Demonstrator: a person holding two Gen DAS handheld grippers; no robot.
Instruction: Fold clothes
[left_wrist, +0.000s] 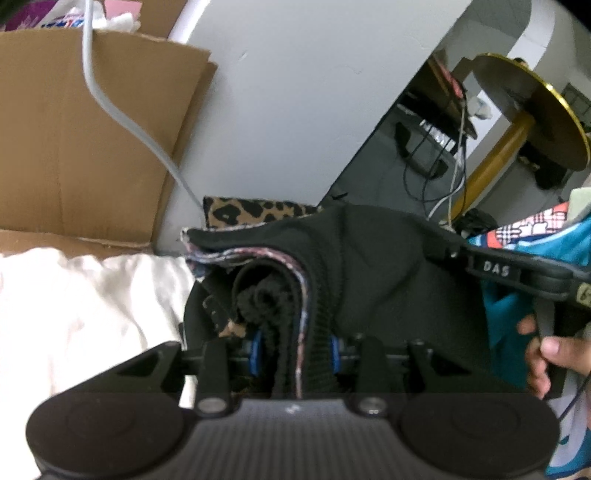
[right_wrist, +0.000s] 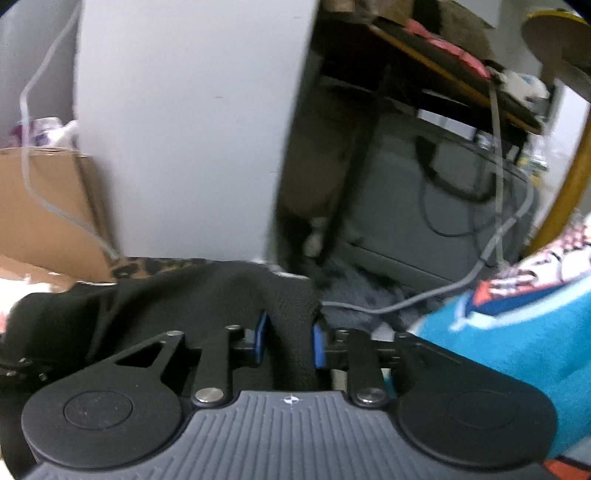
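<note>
A folded black garment (left_wrist: 376, 266) with a pink-speckled hem is bunched in thick layers between my left gripper's (left_wrist: 295, 352) blue pads, which are shut on it. In the left wrist view, one black finger (left_wrist: 495, 271) of the other gripper reaches in from the right to the garment's right edge, with a person's hand (left_wrist: 546, 354) behind it. In the right wrist view, my right gripper (right_wrist: 290, 341) has its jaws apart. A fold of the same black garment (right_wrist: 184, 295) lies between its blue pads, apparently not pinched.
A leopard-print cloth (left_wrist: 243, 212) lies behind the garment, white bedding (left_wrist: 74, 302) to the left and a teal patterned cloth (right_wrist: 517, 325) to the right. A cardboard box (left_wrist: 92, 140) and a grey cable (left_wrist: 110, 107) are at back left. A gold-rimmed round table (left_wrist: 535, 110) and tangled wires are at back right.
</note>
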